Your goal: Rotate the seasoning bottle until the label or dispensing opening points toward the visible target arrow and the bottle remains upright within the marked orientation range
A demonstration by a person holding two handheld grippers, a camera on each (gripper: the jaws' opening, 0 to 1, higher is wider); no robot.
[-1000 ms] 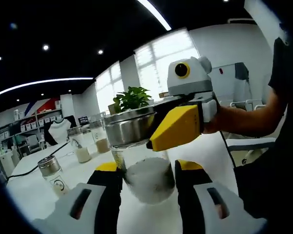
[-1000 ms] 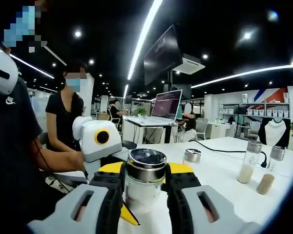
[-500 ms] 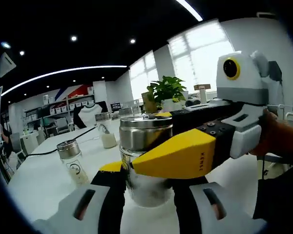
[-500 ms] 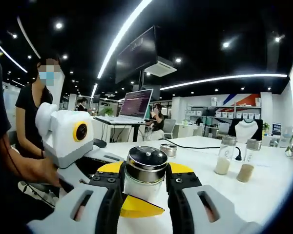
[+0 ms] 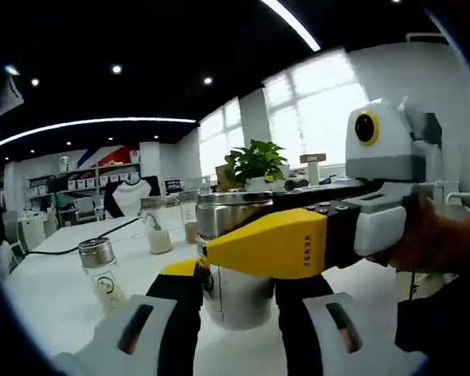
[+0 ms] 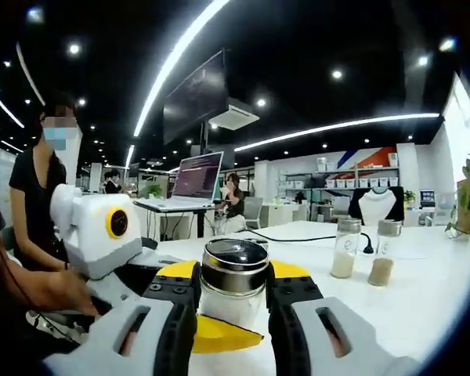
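A glass seasoning bottle (image 5: 236,294) with a steel lid (image 5: 233,210) stands upright over the white table (image 5: 55,301). My left gripper (image 5: 236,276) is shut on its glass body. The right gripper (image 5: 227,223) comes in from the right, shut across the lid, one yellow finger (image 5: 270,244) in front. In the right gripper view my right gripper (image 6: 233,278) clamps the lid (image 6: 235,262), with pale contents below it. The left gripper's yellow finger (image 6: 219,335) pokes out under the bottle, and its white body (image 6: 102,231) lies to the left, held by a hand (image 6: 51,290). No arrow mark is visible.
A small steel-lidded jar (image 5: 102,270) and two more bottles (image 5: 155,232) stand on the table to the left, a plant (image 5: 254,160) behind. In the right gripper view two filled bottles (image 6: 345,249) stand at the right, a black cable (image 6: 298,236) behind. A laptop (image 6: 192,178) and a seated person (image 6: 39,196) are at the left.
Both views have swung with the hands. The bottle stays held by both grippers; in the left gripper view it was tilted and is now upright.
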